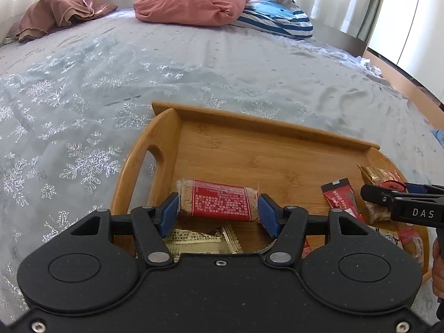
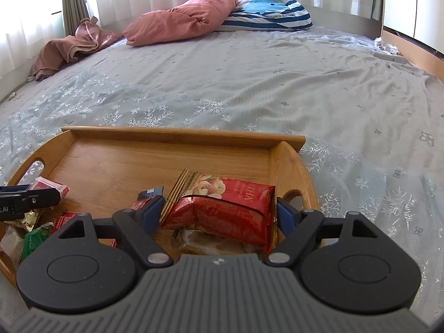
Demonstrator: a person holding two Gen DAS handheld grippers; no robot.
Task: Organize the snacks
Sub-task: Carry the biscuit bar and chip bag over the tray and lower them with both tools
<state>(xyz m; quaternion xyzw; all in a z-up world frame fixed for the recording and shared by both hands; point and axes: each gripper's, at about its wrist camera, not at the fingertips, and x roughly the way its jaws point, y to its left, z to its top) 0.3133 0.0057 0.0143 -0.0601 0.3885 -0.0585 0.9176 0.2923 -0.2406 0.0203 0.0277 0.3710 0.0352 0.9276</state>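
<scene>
Bamboo tray (image 1: 249, 127): on the bed (image 1: 194, 63).
Left gripper (image 1: 218, 212): clamped on red-labelled bar (image 1: 219, 201), above tray.
Right gripper (image 2: 219, 212): clamped on red nut packet (image 2: 227, 208), above tray.

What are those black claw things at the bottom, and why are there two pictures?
They are two grabbers that a person holds, one in each hand. Each carries a camera looking along its fingers, so you get one picture from each. The left gripper pinches a red cereal bar. The right gripper pinches a red nut packet. Under them a wooden tray with more wrapped snacks sits on a bed. Far back lie a pink pillow and a striped pillow.
</scene>
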